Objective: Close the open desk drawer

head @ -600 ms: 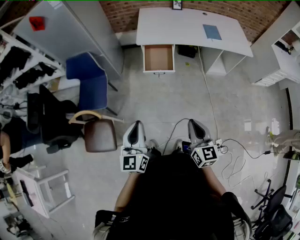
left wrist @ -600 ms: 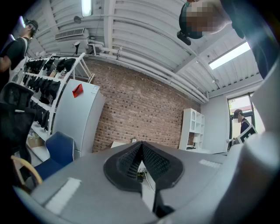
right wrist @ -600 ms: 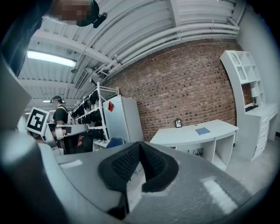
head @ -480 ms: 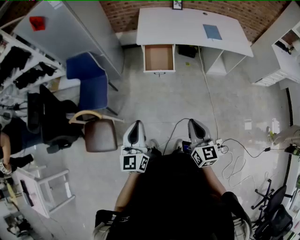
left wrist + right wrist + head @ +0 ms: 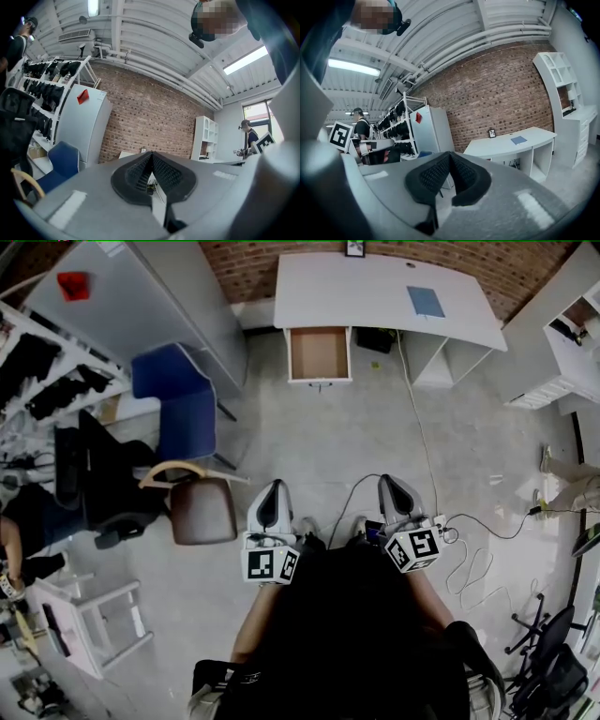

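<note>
A white desk (image 5: 384, 292) stands against the brick wall at the top of the head view. Its drawer (image 5: 318, 354) is pulled out toward me, showing an empty brown inside and a white front. My left gripper (image 5: 270, 495) and right gripper (image 5: 394, 489) are held side by side close to my body, far from the drawer, both shut with nothing between the jaws. In the left gripper view the black pads (image 5: 152, 174) meet. In the right gripper view the pads (image 5: 449, 176) meet too, with the desk (image 5: 511, 143) beyond.
A blue chair (image 5: 178, 404) and a brown wooden chair (image 5: 199, 507) stand on the left. Black cables (image 5: 469, 540) and a power strip lie on the floor at the right. A white shelf unit (image 5: 553, 362) is at the far right. A blue book (image 5: 426, 302) lies on the desk.
</note>
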